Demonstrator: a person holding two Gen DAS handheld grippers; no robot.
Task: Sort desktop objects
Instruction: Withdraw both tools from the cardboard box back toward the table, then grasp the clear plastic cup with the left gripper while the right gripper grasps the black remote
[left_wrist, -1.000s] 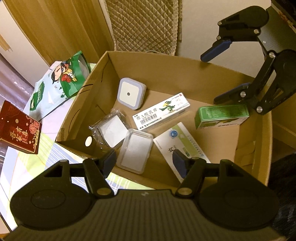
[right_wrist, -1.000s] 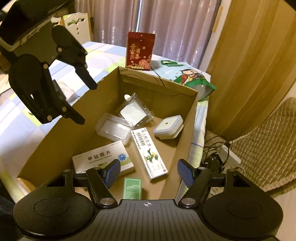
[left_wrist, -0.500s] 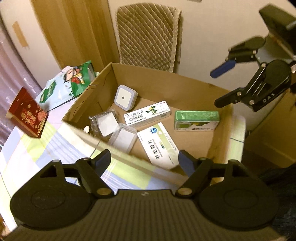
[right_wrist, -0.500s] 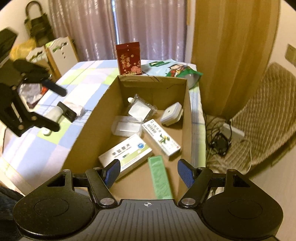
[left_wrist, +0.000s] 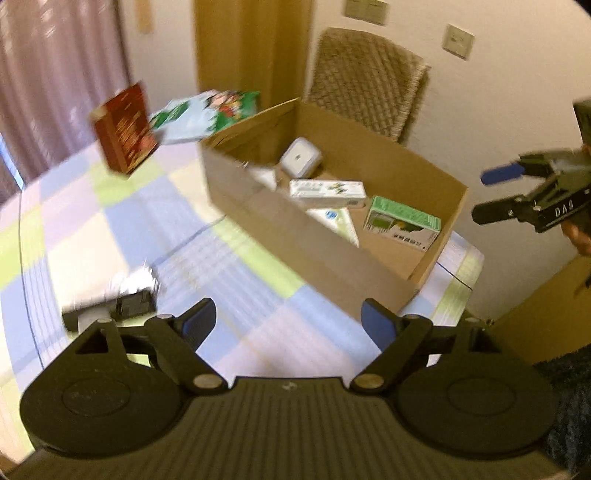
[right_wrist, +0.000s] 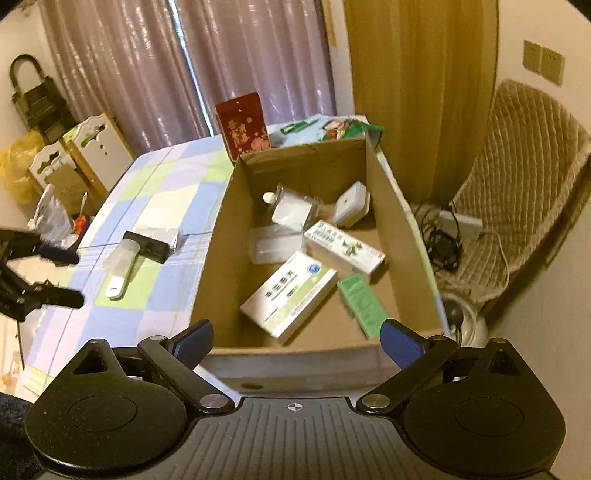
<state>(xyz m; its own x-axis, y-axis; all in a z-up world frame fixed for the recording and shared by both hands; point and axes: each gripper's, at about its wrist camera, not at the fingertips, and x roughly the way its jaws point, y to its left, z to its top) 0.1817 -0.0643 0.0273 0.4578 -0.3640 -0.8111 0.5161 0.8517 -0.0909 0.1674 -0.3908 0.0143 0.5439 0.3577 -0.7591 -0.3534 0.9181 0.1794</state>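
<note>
The worktop (right_wrist: 147, 192), under a checked cloth, has bare room across its middle and left, with its near edge running close under the left tongs (left_wrist: 288, 321). The cardboard box (right_wrist: 214, 236) stands along the worktop's right side, open at the top, its long axis running away from the right tongs (right_wrist: 295, 336), whose spread, empty fingers sit just over its near wall. Inside, a white-and-green carton (right_wrist: 291, 291) lies slantwise near the front, a green carton (right_wrist: 360, 299) beside it along the right wall, a long white carton (right_wrist: 343, 247) crosswise behind. Left of the box on the open cloth, well clear of both tongs, lie a black block (right_wrist: 147, 245) and a clear tube (right_wrist: 120, 264) pointing toward the near edge. The left tongs are also released, holding nothing, above the cloth beside the box's long wall; that view is blurred.
</note>
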